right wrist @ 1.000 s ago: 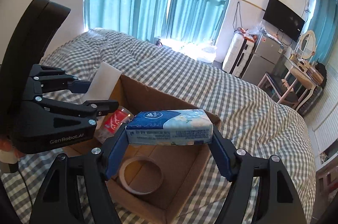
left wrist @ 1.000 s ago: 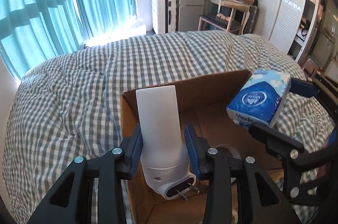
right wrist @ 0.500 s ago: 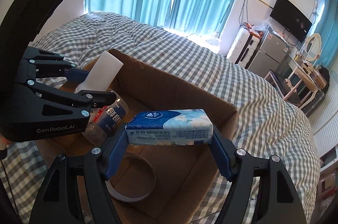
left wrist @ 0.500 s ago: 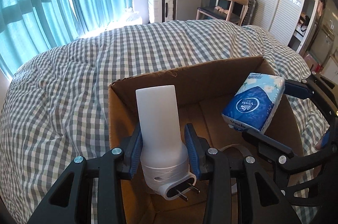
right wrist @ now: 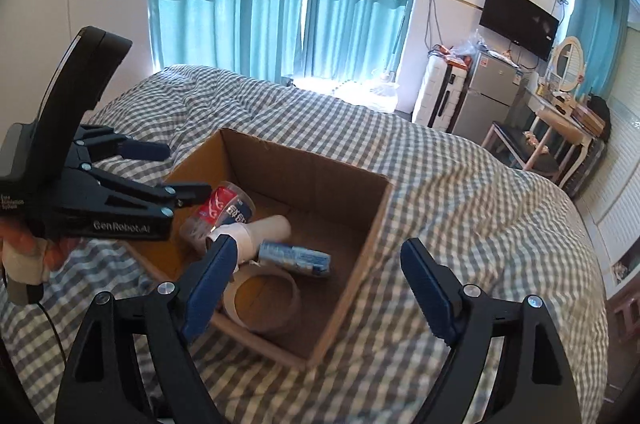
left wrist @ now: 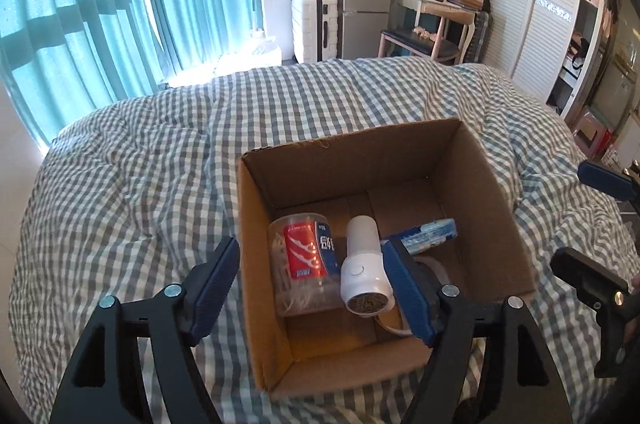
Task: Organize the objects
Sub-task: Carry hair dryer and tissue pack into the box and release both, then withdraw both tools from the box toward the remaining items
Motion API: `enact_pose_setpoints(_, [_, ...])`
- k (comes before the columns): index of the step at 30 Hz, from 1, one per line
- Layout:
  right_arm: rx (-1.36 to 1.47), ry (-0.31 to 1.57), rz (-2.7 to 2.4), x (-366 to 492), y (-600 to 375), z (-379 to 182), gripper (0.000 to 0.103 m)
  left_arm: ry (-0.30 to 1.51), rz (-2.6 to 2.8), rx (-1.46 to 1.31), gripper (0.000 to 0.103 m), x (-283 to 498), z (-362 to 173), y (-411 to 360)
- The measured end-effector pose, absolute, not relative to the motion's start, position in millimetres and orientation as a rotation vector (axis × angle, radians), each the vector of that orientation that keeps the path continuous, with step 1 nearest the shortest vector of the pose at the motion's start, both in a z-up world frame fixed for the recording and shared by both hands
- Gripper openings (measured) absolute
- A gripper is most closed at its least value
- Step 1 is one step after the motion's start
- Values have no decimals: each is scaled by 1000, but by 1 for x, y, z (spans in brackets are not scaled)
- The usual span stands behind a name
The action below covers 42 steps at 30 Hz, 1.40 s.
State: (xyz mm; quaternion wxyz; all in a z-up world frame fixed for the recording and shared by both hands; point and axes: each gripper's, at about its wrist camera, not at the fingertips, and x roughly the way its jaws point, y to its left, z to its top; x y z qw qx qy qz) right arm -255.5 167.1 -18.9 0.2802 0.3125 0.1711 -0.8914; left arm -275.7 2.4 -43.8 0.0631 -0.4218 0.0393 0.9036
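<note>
1. The left gripper (left wrist: pixel 312 284) hangs above the near-left corner of the cardboard box (left wrist: pixel 360 159), jaws spread wide, nothing between them.
2. The right gripper (right wrist: pixel 320 288) is spread just as wide and just as empty, poised over the box's near wall; in its view the left gripper (right wrist: pixel 160 175) hovers at the box's left rim.
3. Inside the box, closest to the left gripper: a white plug-in device (left wrist: pixel 364 274) lying on its side, base toward the near wall.
4. Touching its left flank, a clear plastic jar with a red label (left wrist: pixel 302 258), also tipped over, holding what look like small white pieces.
5. To the device's right, a blue tissue pack (left wrist: pixel 428 234) lies flat on the box floor; nearer the near wall sits a tape roll (right wrist: pixel 262 298), seen best from the right wrist.
6. The box rests on a checked duvet (left wrist: pixel 140 191), soft footing.
7. The risk, judging from here: a fingertip clipping the rim on withdrawal could tilt the box on that soft bedding, and the jar and device, both round and lying down, would likely roll and jumble together.
</note>
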Motion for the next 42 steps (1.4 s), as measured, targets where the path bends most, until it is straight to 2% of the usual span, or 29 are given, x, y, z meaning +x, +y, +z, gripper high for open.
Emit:
enact_pose_setpoints(9, [762, 508, -2360, -177, 189, 17, 84, 161, 2795, -1310, 80, -210, -12, -15])
enact_pose_setpoints(15, [747, 563, -2309, -136, 191, 14, 84, 127, 2842, -1351, 80, -162, -14, -31])
enact_pose_setpoints(27, [926, 575, -2226, -86, 212, -55, 84, 118, 2899, -1393, 80, -77, -53, -20])
enact_pose_setpoints(32, [1012, 518, -2241, -79, 223, -80, 84, 92, 2823, -1418, 80, -45, -78, -2])
enact_pose_setpoints(38, [1040, 487, -2301, -69, 233, -88, 84, 57, 2671, -1399, 80, -18, -107, 22])
enact_pose_setpoints(42, [1052, 430, -2309, -67, 241, -86, 84, 149, 2578, -1395, 80, -1, -129, 45])
